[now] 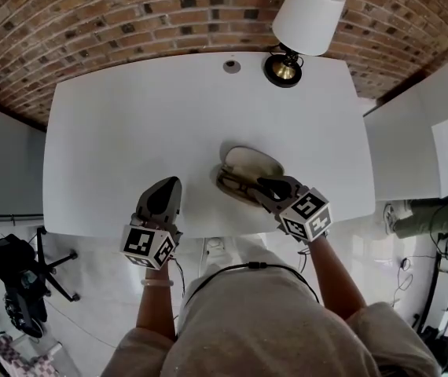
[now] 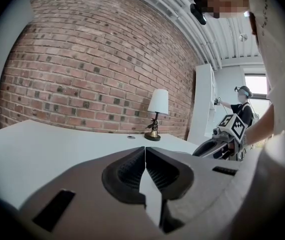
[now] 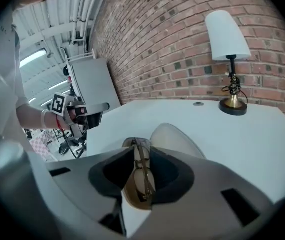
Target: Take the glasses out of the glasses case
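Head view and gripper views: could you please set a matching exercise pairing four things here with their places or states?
1. lamp
2. glasses
3. left gripper
4. glasses case

A. fingers together, empty
B. open, on the white table
C. between the right gripper's fingers
D. far table edge, near brick wall

Pairs: 1-D, 2-C, 3-A, 4-B

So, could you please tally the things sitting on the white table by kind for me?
Table lamp: 1
Glasses case, open: 1
Glasses, lying in the case: 1
Round grommet set in the tabletop: 1
Total: 4
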The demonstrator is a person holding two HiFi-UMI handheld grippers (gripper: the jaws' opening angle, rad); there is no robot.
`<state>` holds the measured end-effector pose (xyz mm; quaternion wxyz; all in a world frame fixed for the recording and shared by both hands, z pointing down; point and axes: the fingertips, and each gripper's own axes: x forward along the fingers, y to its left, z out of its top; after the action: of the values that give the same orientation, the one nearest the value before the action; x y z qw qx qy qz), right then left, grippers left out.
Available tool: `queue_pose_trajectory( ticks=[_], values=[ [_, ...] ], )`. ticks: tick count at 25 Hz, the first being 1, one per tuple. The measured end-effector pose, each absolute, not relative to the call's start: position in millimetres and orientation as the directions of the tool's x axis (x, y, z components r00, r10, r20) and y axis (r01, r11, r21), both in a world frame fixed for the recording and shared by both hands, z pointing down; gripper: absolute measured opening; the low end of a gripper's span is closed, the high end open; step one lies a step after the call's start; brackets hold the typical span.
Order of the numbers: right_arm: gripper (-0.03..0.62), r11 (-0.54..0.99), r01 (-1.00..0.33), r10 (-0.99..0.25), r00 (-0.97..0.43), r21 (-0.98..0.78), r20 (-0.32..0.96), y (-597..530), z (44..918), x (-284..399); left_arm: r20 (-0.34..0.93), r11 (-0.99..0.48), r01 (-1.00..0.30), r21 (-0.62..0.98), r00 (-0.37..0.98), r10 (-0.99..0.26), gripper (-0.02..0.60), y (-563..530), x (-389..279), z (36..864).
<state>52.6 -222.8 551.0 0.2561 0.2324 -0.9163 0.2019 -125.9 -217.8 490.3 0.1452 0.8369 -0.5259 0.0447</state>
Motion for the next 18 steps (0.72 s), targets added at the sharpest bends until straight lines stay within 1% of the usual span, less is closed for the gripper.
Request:
queue_pose_trajectory(
  ticks=[4, 10, 18],
  values=[
    [0.106, 0.845, -0.478, -0.239, -0.737, -0.238, 0.633, -221.3, 566.1, 43.3, 0.239, -0.394, -0.896, 0.202, 0.436, -0.868, 0.006, -222.0, -125.6, 496.9],
    [0.109, 0.863, -0.443, -0.16, -0.696, -0.244, 0.7, -221.5, 582.9, 35.5, 0.24, -0.375, -0.904, 0.206, 0.418, -0.876, 0.006, -223.6, -129.1, 498.1],
    [0.095, 0.88, -0.414, -0.116, -0.663, -0.234, 0.739, -221.8, 598.8, 26.5, 0.254, -0.336, -0.916, 0.22, 0.387, -0.887, 0.006, -218.9, -140.3, 503.7]
  ],
)
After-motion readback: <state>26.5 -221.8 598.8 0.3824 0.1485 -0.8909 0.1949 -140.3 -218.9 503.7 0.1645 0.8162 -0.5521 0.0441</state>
